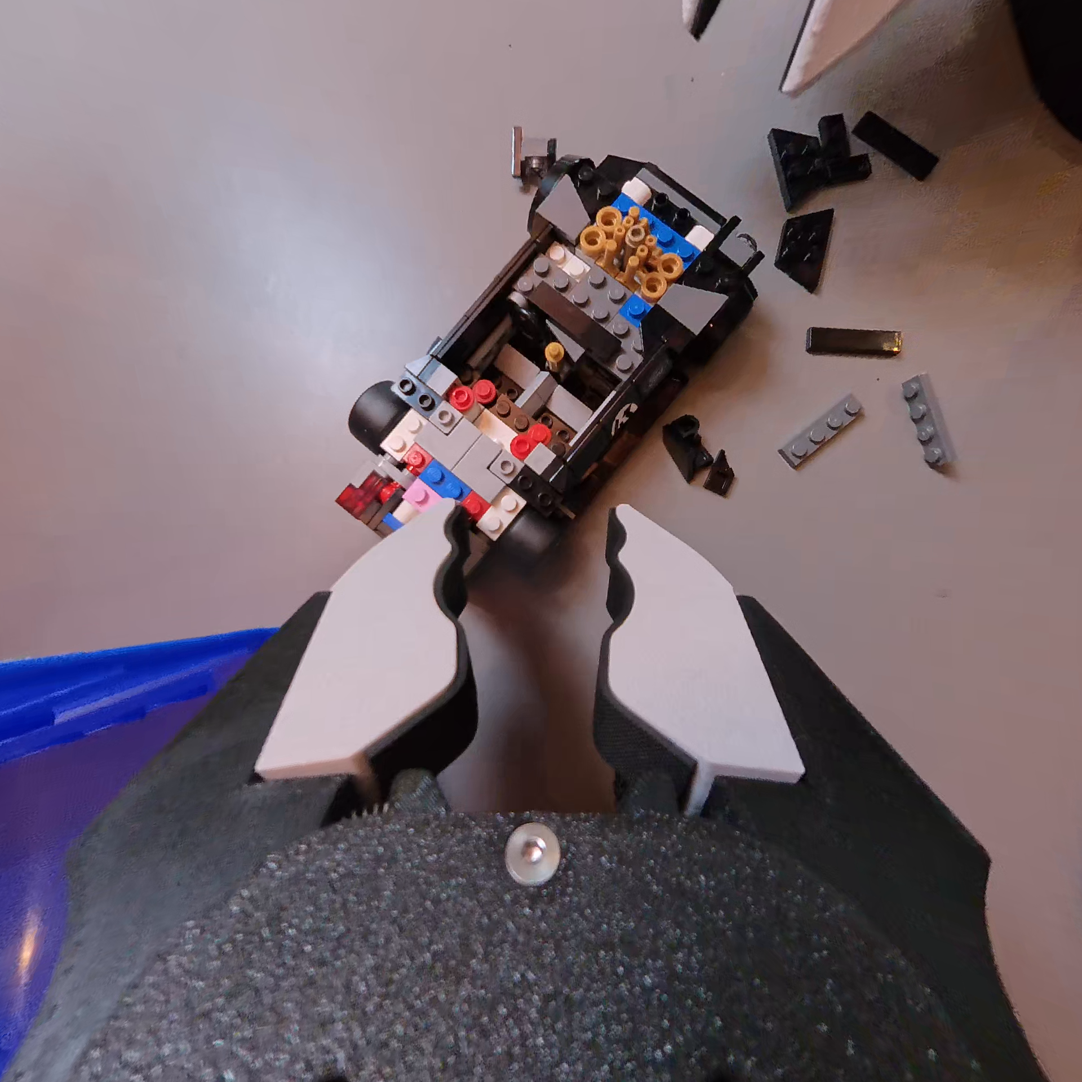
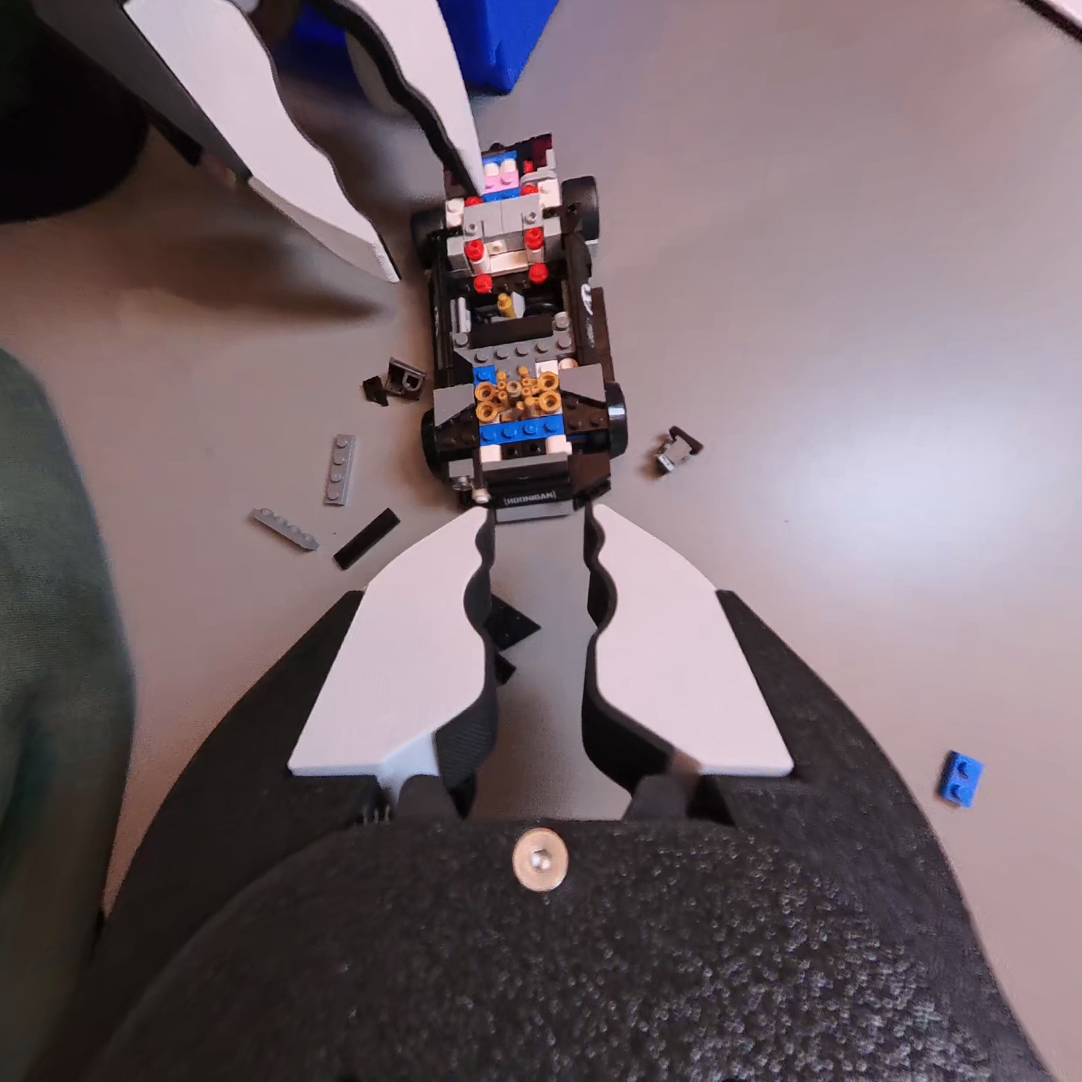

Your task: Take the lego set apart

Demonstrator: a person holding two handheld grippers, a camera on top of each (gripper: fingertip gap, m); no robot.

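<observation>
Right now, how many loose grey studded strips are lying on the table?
2. One strip lies beside the car; the other strip lies just past it, farther from the car. More may be hidden behind the grippers.

grey table (image 1: 234, 293) as work surface; blue bin (image 1: 117, 691) at its near-left edge, also visible at the far end (image 2: 497, 41); green sleeve (image 2: 52, 585) at left.

A grey table (image 1: 175, 293) carries the lego car (image 1: 550, 351); loose black and grey plates (image 1: 819, 430) lie beside the car.
</observation>
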